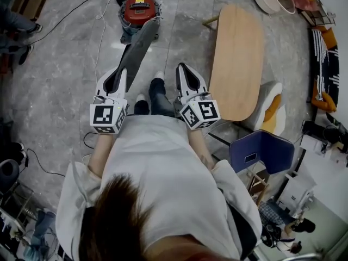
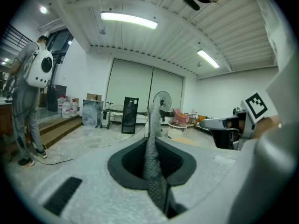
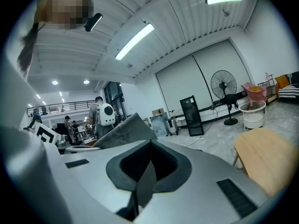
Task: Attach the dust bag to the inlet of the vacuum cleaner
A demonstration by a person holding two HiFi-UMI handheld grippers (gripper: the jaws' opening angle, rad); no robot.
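Grey floor (image 1: 65, 80): left gripper (image 1: 122, 74) fingers clamp dust bag (image 1: 140, 43), its end overlapping vacuum cleaner (image 1: 138, 7); right gripper (image 1: 182, 68) fingers together

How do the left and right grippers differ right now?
The left gripper is shut on the grey dust bag; the right gripper is shut on nothing. The left gripper has the bag stretching ahead toward the vacuum cleaner; the right gripper has the wooden table at its side. Both point forward.

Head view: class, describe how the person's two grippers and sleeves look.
Both the left gripper and right gripper have pale grey, tapering shells with black insets. Each carries a white cube printed with black square markers. The sleeves are white.
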